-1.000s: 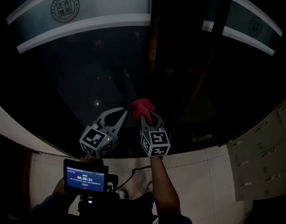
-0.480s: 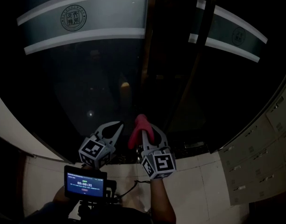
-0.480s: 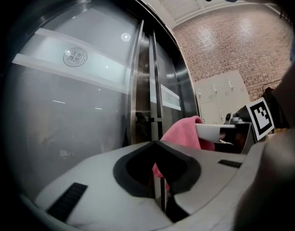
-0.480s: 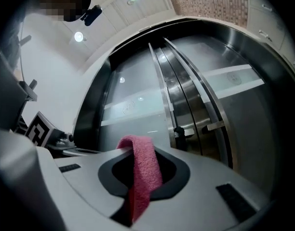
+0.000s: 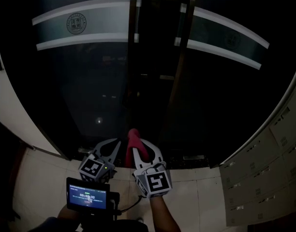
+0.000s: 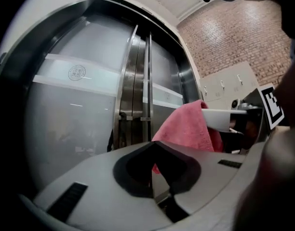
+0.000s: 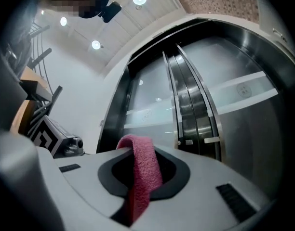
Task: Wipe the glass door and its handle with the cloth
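With the jaws of the right gripper (image 5: 143, 151) clamped on the cloth (image 5: 133, 138) and those of the left gripper (image 5: 112, 146) closed on nothing beside it, the glass door (image 5: 85, 86) lies straight ahead of the cloth, its upright handle (image 5: 134, 28) higher up.

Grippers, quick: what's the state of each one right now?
Left gripper: closed, empty.
Right gripper: closed on the pink cloth.

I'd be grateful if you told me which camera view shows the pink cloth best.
The left gripper view: the pink cloth shows broad, well lit and textured. The right gripper view gives only a narrow strip pinched in the right claw; the head view, a small dim patch.
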{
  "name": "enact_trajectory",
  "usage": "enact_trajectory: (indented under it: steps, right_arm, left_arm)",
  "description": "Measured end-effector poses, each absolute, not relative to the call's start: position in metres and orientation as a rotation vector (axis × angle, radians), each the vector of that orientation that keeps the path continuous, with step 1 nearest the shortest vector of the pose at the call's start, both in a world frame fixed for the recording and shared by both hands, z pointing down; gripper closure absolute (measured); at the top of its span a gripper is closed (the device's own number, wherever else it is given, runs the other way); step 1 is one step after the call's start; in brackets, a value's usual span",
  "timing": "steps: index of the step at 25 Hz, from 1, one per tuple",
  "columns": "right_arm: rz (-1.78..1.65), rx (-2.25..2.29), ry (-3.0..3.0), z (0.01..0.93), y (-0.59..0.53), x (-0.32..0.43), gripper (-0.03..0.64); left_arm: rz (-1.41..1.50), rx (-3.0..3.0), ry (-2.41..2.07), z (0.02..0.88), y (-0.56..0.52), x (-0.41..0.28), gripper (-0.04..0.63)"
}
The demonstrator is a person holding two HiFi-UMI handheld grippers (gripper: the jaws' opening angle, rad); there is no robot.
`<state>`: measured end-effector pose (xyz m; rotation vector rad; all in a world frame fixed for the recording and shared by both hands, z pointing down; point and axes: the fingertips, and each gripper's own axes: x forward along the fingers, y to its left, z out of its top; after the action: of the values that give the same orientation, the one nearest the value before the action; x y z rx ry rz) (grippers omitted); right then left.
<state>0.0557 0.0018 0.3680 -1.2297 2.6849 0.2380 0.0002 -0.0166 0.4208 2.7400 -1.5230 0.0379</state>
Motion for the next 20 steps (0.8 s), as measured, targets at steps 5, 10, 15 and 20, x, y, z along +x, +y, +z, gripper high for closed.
enact_trajectory:
  steps: [5,10,15,20]
  right_arm:
    - [0.280,-1.158,2.738,0.360,0.037,0.060,0.588]
    - [0.253,-1.153,2.724,0.362,0.054,0.059,0.588]
    - [0.245,-1.173,2.705,0.360,0.062,0.053,0.588]
    - [0.247,-1.188,2.695,0.360,0.067,0.046,0.588]
  left_arm:
    - [0.003,2.720,-1.557,0.405,0.011,0.010,0.584]
    - [-0.009,2.752,-1.537,0.396,0.028,0.012,0.584]
    - [-0.002,2.788,-1.545,0.387,0.037,0.004,0.584]
    - [-0.007,2.790,-1.530,0.389,0.044,-0.003,0.584]
